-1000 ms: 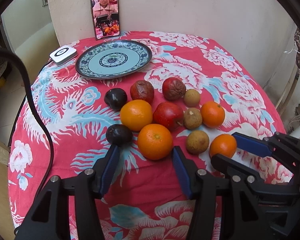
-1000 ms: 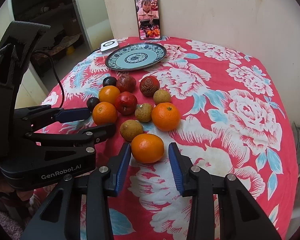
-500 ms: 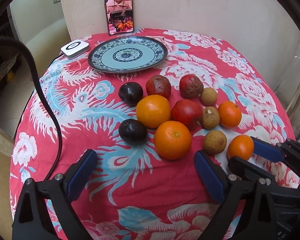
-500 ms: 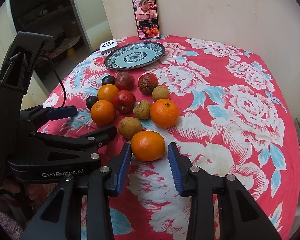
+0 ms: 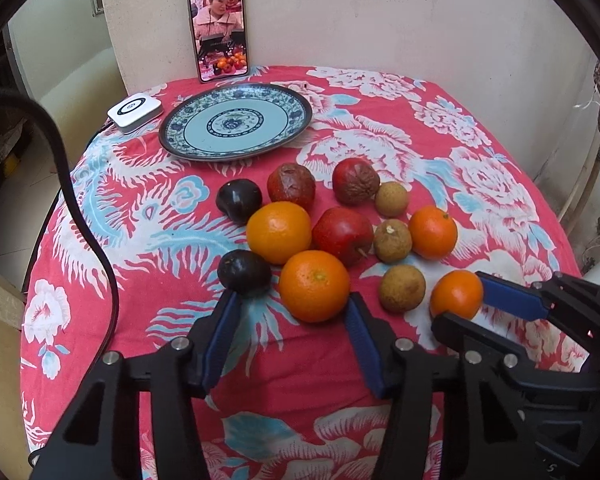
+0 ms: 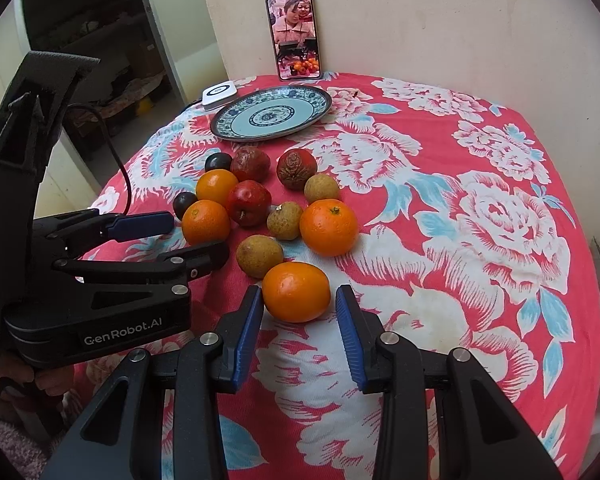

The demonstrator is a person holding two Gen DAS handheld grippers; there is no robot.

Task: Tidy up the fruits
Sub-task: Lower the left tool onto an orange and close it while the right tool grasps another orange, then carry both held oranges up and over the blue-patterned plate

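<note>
Several fruits lie in a cluster on the red flowered tablecloth: oranges, red apples, dark plums and brown longans. My left gripper [image 5: 292,312] is open, its blue pads either side of the nearest big orange [image 5: 314,286], just short of it; a dark plum [image 5: 244,272] sits by its left pad. My right gripper [image 6: 298,308] is open around the front small orange [image 6: 297,291], which also shows in the left wrist view [image 5: 456,294]. An empty blue-patterned plate [image 5: 236,122] [image 6: 270,114] stands behind the fruit.
A phone [image 5: 219,28] leans on the wall behind the plate. A white puck with a cable [image 5: 135,110] lies left of the plate. The table's rounded edges fall away left and right. The tablecloth [image 6: 480,208] is bare to the right of the fruit.
My left gripper opened wide half a second ago, then narrowed and moved forward to the big orange. My right gripper has edged forward around the small orange. No fruit has moved.
</note>
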